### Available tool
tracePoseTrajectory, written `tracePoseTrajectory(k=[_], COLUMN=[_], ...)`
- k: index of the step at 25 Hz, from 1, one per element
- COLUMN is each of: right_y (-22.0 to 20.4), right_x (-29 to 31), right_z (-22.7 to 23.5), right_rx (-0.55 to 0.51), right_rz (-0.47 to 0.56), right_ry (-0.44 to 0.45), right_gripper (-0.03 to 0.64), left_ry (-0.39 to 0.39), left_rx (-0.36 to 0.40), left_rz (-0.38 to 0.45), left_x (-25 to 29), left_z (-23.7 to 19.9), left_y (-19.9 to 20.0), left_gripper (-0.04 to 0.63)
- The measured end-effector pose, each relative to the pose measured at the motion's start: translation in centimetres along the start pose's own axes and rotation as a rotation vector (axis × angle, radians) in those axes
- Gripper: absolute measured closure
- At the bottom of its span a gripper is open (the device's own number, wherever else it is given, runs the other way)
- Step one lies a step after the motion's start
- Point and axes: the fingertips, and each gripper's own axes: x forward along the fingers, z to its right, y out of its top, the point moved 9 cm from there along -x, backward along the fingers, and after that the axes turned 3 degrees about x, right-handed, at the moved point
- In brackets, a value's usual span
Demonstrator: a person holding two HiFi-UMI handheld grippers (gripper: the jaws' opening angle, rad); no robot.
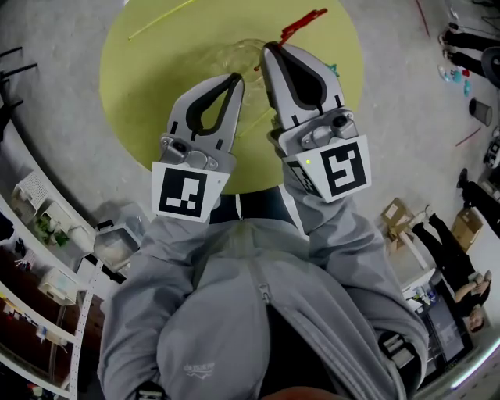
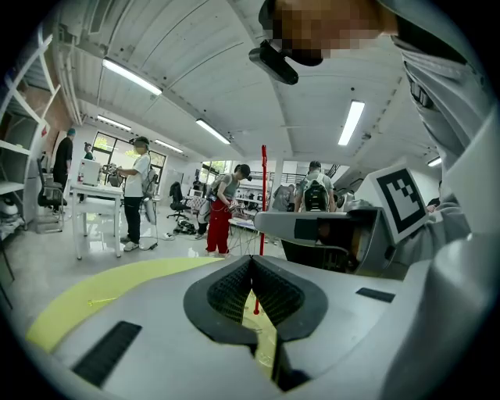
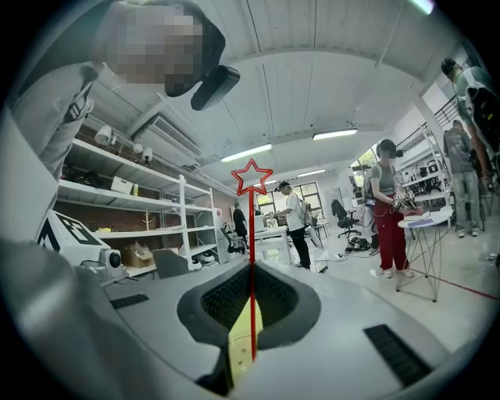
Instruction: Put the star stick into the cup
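My right gripper [image 1: 269, 51] is shut on the red star stick [image 1: 301, 23], whose star end points away over the yellow round table [image 1: 141, 70]. In the right gripper view the stick [image 3: 251, 234] stands upright between the shut jaws [image 3: 251, 267], with the star outline on top. The stick's lower end hangs by a clear cup [image 1: 234, 53] that is faint against the table. My left gripper [image 1: 236, 78] sits just left of the right one, jaws shut with nothing seen between them. In the left gripper view the stick [image 2: 262, 195] rises beyond the jaw tips [image 2: 251, 259].
A thin yellow stick [image 1: 160, 19] lies on the table's far left, and another pale stick [image 1: 254, 125] lies between the grippers. A small green thing [image 1: 333, 69] peeks out right of the right gripper. People, desks and shelves stand around the room.
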Motion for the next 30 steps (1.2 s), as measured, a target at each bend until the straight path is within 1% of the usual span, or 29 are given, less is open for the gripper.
tracePoseTrajectory(k=[8,16,25,30], right_y=[-0.1,-1.4,-2.7,-2.7], right_x=[0.1,0.6,1.3,1.5], right_z=[0.4,0.3,0.7,0.6], right_rx=[0.007,0.033,0.033,0.021], right_rz=[-0.035,-0.095,-0.207,-0.242], right_ry=[-0.007,0.001,-0.021,-0.03], right_gripper=[0.583,0.583,0.581,0.58], left_ry=[-0.002,-0.001,-0.002,0.002], left_rx=[-0.001,-0.019,-0.03,-0.029], left_rz=[-0.012,-0.025,-0.017,-0.019], left_x=[0.0,0.3,0.7,0.6], left_z=[0.3,0.5,0.6,0.7], left_y=[0.4,-0.4,-0.7,-0.7], left_gripper=[0.578,0.578,0.578,0.578])
